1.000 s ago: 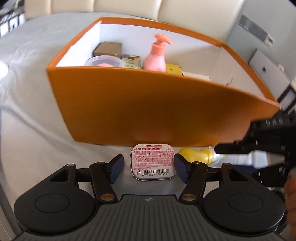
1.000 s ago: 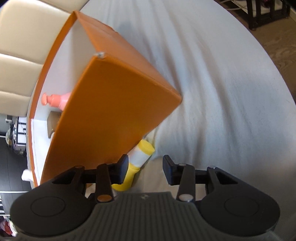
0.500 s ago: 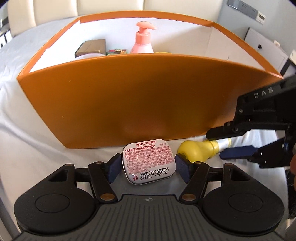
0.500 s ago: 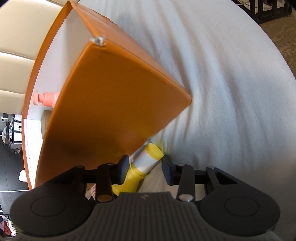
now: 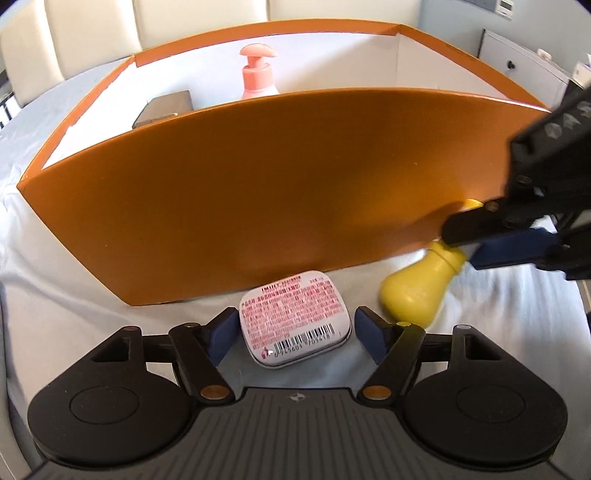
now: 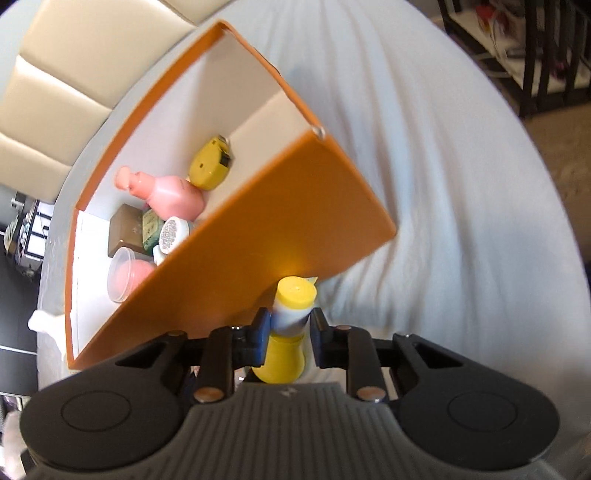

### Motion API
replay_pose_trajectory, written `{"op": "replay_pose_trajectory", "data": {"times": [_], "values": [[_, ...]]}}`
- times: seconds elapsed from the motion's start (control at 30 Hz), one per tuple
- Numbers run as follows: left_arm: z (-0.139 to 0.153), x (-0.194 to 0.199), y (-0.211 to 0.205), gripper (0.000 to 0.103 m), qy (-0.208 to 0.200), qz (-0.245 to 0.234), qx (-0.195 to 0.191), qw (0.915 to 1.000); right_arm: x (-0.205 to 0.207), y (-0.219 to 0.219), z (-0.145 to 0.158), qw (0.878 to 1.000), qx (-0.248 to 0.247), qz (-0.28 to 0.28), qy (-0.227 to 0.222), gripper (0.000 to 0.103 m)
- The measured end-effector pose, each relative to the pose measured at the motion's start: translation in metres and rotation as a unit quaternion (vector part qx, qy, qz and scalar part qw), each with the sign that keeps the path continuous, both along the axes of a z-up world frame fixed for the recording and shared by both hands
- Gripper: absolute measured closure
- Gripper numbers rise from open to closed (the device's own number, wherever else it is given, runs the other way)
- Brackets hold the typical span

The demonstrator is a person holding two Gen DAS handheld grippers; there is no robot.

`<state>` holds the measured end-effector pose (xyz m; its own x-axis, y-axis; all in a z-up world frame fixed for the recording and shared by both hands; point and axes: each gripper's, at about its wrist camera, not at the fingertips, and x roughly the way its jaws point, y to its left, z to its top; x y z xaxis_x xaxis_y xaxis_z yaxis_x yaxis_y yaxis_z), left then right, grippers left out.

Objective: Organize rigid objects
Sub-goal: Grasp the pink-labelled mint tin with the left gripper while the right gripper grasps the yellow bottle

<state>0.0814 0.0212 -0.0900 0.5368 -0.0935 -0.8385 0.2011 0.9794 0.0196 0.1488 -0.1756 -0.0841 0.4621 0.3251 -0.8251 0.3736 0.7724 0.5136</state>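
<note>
An orange box (image 5: pixel 258 206) with white inner walls stands on a pale sheet. A white mint tin (image 5: pixel 293 317) with red print lies flat in front of it, between the fingers of my left gripper (image 5: pixel 295 328). Those jaws are opening and the pads stand off the tin. My right gripper (image 6: pixel 290 325) is shut on the white neck of a yellow bottle (image 6: pixel 282 358), cap toward the box wall (image 6: pixel 258 236). In the left wrist view the right gripper (image 5: pixel 476 236) holds that bottle (image 5: pixel 417 288) tilted just above the sheet, right of the tin.
Inside the box are a pink pump bottle (image 6: pixel 170 192), a yellow tape measure (image 6: pixel 210 166), a brown carton (image 6: pixel 123 229), a clear cup (image 6: pixel 125 273) and a small jar (image 6: pixel 173 232). Cream cushions (image 5: pixel 92 29) rise behind. A white cabinet (image 5: pixel 528 62) stands at right.
My right gripper closed on the yellow bottle's neck and raised it off the sheet. The left gripper's jaws widened around the tin, and the tin now lies turned at a slant.
</note>
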Motion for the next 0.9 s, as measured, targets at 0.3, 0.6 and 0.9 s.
{"op": "replay_pose_trajectory", "data": {"times": [0.3,0.6,0.9], "values": [[0.005,-0.002,0.004,0.030,0.002,0.026,-0.010,0.9996,-0.012,-0.010,0.007,1.000,-0.014,0.018,-0.014,0.082],[0.063,-0.033,0.013,0.030,-0.031,-0.001,-0.068,0.9972,-0.020,-0.005,0.035,0.996,-0.027,0.048,-0.072,0.083],[0.122,-0.004,0.009,0.030,-0.070,-0.053,-0.083,0.9927,-0.022,-0.012,0.091,0.987,-0.034,0.072,-0.138,0.083]]}}
